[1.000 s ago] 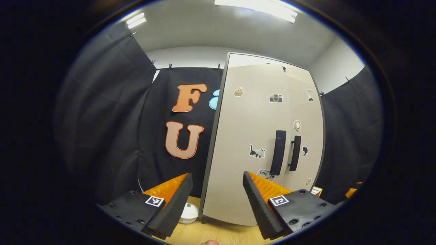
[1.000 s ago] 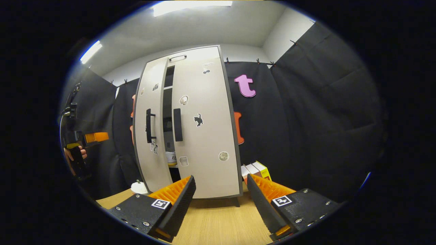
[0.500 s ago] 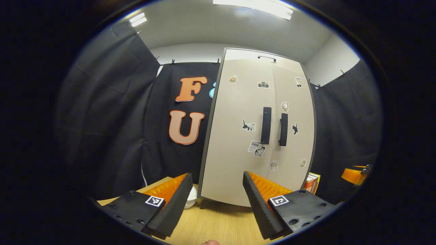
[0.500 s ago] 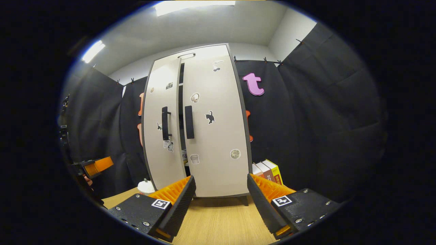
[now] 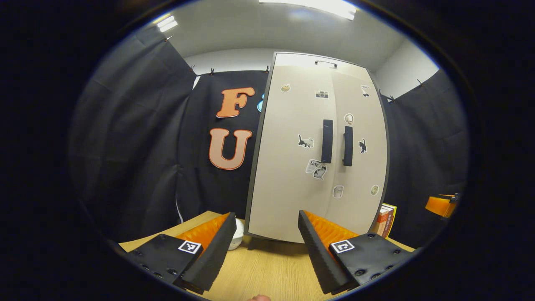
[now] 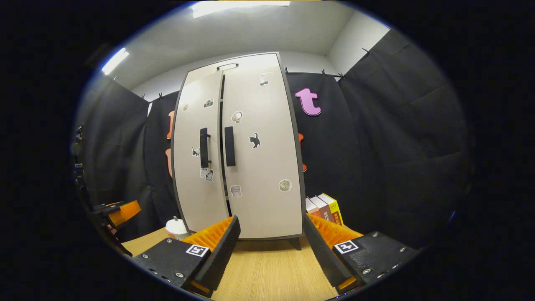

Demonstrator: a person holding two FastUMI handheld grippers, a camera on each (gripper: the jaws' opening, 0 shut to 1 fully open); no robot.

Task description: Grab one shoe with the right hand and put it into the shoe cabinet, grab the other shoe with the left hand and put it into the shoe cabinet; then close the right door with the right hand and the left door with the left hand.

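Both doors of the shoe cabinet (image 6: pixel 238 146) look almost shut, with a thin dark gap between them, so I judge the shoes are inside, hidden. The left gripper (image 5: pixel 263 246) and the right gripper (image 6: pixel 269 251) are spread wide and hold nothing, well apart from the 2 handles (image 5: pixel 336 140), probably because the closing is nearly done.

Shoe cabinet (image 5: pixel 292 167) doors shut, left hand-held gripper (image 5: pixel 266 246) open, empty

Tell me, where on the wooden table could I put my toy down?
The light wooden table lies bare in front of the tall beige two-door shoe cabinet, between the right gripper fingers. It is crowded at the cabinet's corners: a small white round pot stands on one side, a row of upright books on the other.
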